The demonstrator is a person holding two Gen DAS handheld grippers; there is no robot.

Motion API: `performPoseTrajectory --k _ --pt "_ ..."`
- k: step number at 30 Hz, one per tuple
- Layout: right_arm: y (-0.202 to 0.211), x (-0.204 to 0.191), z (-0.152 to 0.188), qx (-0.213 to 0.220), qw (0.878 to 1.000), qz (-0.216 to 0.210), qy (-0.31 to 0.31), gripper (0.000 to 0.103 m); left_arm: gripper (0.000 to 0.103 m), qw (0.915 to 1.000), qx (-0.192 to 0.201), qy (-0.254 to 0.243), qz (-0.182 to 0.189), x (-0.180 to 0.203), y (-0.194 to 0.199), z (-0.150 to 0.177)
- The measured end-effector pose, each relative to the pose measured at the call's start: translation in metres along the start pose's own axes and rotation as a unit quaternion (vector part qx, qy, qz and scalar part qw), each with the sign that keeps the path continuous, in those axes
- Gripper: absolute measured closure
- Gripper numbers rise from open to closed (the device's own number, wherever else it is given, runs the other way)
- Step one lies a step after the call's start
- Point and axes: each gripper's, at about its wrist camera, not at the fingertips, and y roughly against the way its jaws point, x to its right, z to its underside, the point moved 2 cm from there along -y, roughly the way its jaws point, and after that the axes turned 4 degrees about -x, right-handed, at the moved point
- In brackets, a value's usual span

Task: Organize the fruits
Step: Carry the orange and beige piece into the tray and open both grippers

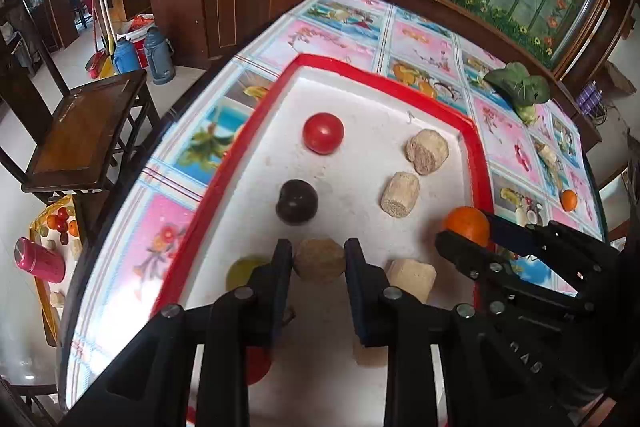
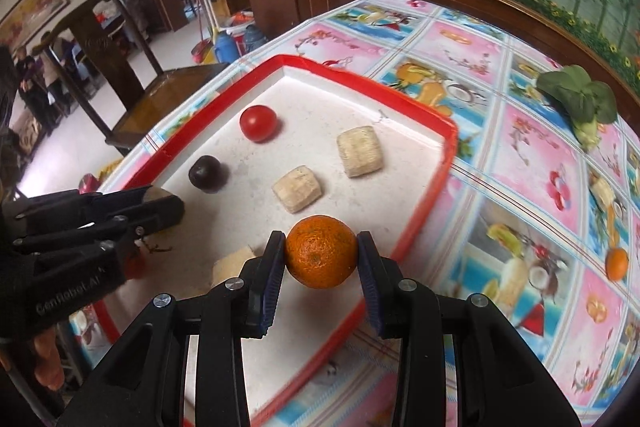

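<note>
A red-rimmed white tray (image 1: 384, 99) (image 2: 416, 163) lies on the table. My left gripper (image 1: 319, 259) is shut on a round brown fruit (image 1: 320, 259) low over the tray's near part. My right gripper (image 2: 321, 254) is shut on an orange (image 2: 321, 251) (image 1: 467, 224) above the tray's right edge. In the tray lie a red tomato (image 1: 323, 133) (image 2: 258, 123), a dark plum (image 1: 297, 202) (image 2: 205, 173), a green fruit (image 1: 244, 269) and several tan cork-like pieces (image 1: 427, 151) (image 2: 297, 189).
A leafy green vegetable (image 1: 520, 87) (image 2: 580, 103) and a small orange (image 1: 568, 199) (image 2: 616, 263) lie on the flowered tablecloth right of the tray. A wooden chair (image 1: 88, 131) stands left of the table. People sit at the far left (image 2: 36, 75).
</note>
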Motion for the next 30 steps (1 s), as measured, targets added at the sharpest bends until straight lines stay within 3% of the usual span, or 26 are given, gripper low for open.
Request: performPoseTrajectory --k 21,24,30 --pt "-0.023 -0.003 -0.001 -0.010 1.000 0.014 0.026 0.068 0.073 0.9995 -0.022 -0.007 -0.023 0.005 -0.023 0.001" --pt "-0.023 -0.004 0.000 -0.013 0.999 0.017 0.026 0.068 0.069 0.9995 -0.025 -0.005 -0.021 0.005 -0.022 0.001" --pt "-0.019 0.000 0.001 -0.015 1.000 0.020 0.016 0.067 0.049 0.9992 -0.013 -0.007 -0.037 0.004 -0.013 0.004"
